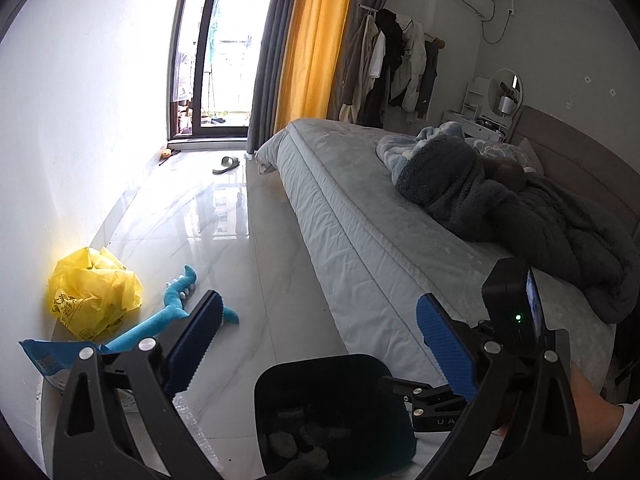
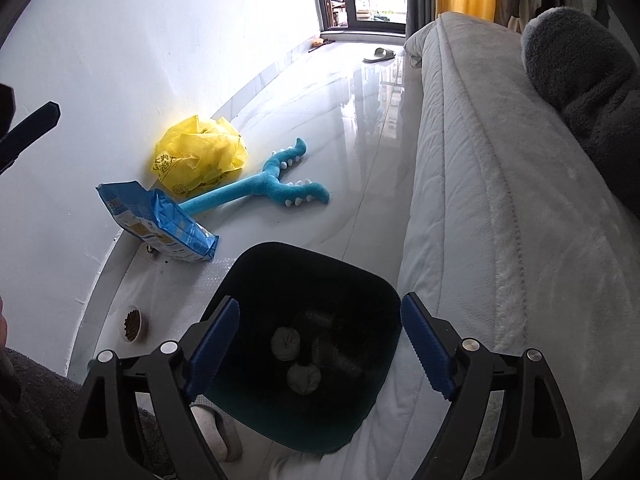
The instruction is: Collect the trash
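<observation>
The right tongs [image 2: 320, 344] hang spread wide over the mouth of the dark bin [image 2: 256, 276], with nothing between their blue pads [image 2: 218, 340]; inside the bin lie crumpled wads of trash [image 2: 304, 376] (two pale balls and some darker lumps). The left tongs [image 1: 320, 336] are likewise released and empty, pointing across the floor [image 1: 256, 240] beside the bed [image 1: 360, 216]. The bin stands on the floor right against the bed's side. Farther along the wall lie a crumpled yellow bag [image 2: 200, 156], a blue plush toy [image 2: 276, 176] touching it, and a blue packet [image 2: 160, 220]; a small bowl of kibble [image 2: 132, 322] sits near the bin.
</observation>
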Tool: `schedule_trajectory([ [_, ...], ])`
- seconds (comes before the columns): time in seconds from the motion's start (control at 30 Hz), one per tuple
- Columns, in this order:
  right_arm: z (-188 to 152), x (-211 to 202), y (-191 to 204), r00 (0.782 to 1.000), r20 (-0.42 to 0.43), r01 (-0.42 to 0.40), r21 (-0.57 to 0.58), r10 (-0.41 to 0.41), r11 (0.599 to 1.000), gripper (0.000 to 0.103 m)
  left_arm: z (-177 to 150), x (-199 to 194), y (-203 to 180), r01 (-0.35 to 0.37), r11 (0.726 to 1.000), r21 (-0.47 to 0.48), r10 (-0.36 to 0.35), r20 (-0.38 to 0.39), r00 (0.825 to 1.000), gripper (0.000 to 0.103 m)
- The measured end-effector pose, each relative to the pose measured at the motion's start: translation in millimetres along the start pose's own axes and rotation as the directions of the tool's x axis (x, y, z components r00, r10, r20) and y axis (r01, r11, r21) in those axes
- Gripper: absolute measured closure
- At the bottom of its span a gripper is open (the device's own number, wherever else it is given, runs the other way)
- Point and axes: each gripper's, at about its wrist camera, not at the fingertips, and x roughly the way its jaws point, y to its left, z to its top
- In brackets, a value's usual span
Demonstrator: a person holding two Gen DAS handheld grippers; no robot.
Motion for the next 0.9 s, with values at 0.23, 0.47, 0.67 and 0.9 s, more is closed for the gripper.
schedule_trajectory([
  [0.23, -3, -31, -11, 0.996, 0.078, 0.048, -0.014, -0.047, 0.999, 0.012, 0, -4, -18, -0.016, 0.999, 0.030, 0.015, 0.028, 0.999, 0.004],
  [0.47, -13, -73, -28, 0.978, 0.162, 0.130, -0.001, -0.128, 0.992, 0.006, -2, -6, -43, -0.051, 0.997, 0.054, 0.049, 0.038, 0.998, 0.003],
  [0.67, -38, -131, -52, 0.946, 0.249, 0.196, 0.079, -0.210, 0.977, 0.004, 3, -26, -71, -0.066, 0.997, 0.044, 0.064, 0.047, 0.997, 0.003],
  [0.9, -93, -231, -76, 0.887, 0.354, 0.236, 0.200, -0.295, 0.951, 0.003, -17, -65, -109, -0.057, 0.995, 0.080, 0.053, 0.048, 0.997, 0.003],
])
